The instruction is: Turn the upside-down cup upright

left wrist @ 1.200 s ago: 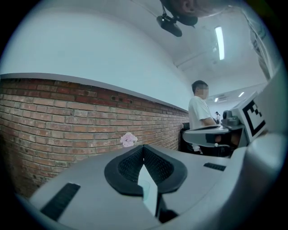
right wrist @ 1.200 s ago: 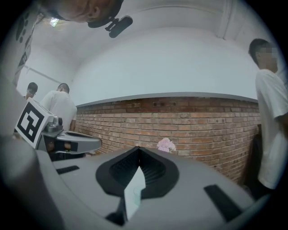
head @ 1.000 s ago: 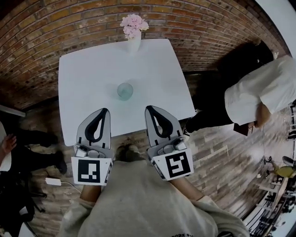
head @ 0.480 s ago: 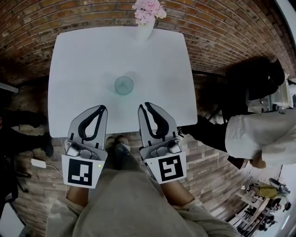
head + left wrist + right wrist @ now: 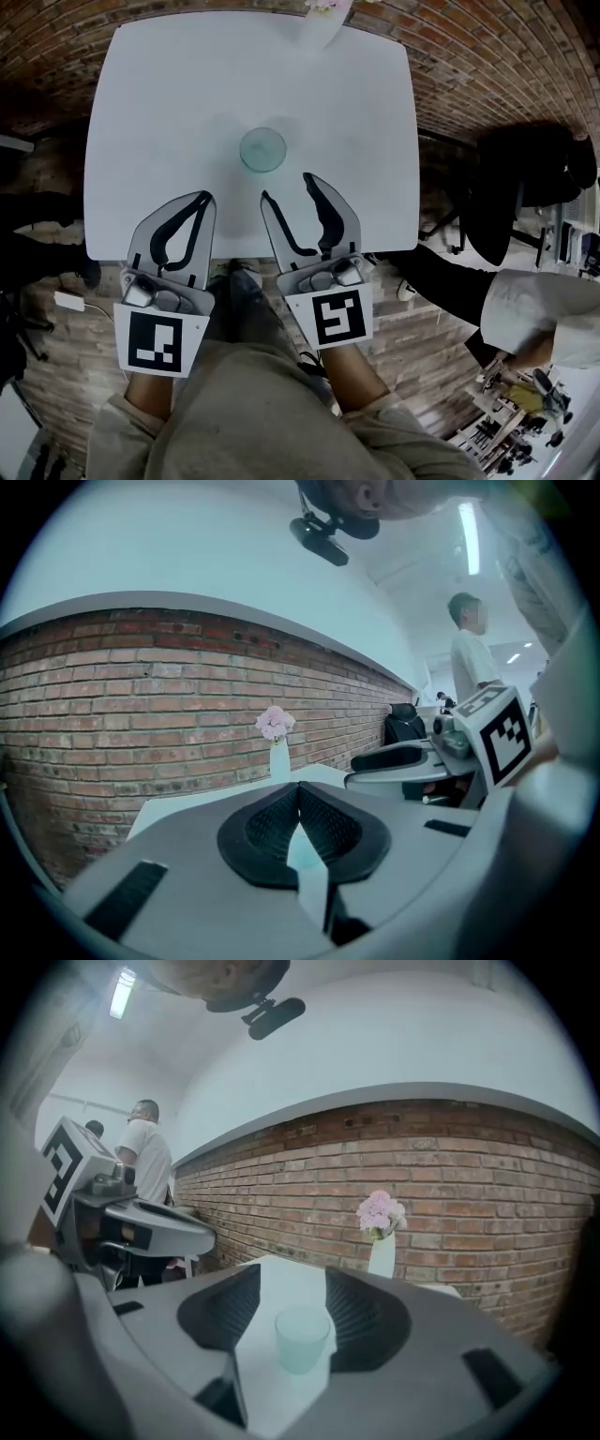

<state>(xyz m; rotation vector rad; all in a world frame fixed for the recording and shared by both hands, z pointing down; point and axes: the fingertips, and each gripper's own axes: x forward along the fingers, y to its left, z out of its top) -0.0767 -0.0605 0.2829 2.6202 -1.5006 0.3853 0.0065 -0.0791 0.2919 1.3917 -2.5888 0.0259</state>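
A pale, translucent cup [image 5: 262, 150] stands near the middle of the white table [image 5: 150, 103]. My right gripper [image 5: 286, 186] is just short of it over the near part of the table. Its jaws have just been opening and nothing is between them. In the right gripper view the cup [image 5: 302, 1335] shows ahead, in line with the gap of the right gripper [image 5: 292, 1283]. My left gripper [image 5: 206, 197] is shut and empty, left of the cup and a little nearer to me. In the left gripper view the left gripper [image 5: 298, 785] has its pads pressed together.
A white vase with pink flowers [image 5: 323, 19] stands at the table's far edge, in front of a brick wall [image 5: 112, 714]. People [image 5: 534, 309] are off the table's right side. The near table edge lies under both grippers.
Both grippers have come forward and down over the table's near edge, towards the cup. The right jaws, shut before, now stand apart. The left jaws stay shut.
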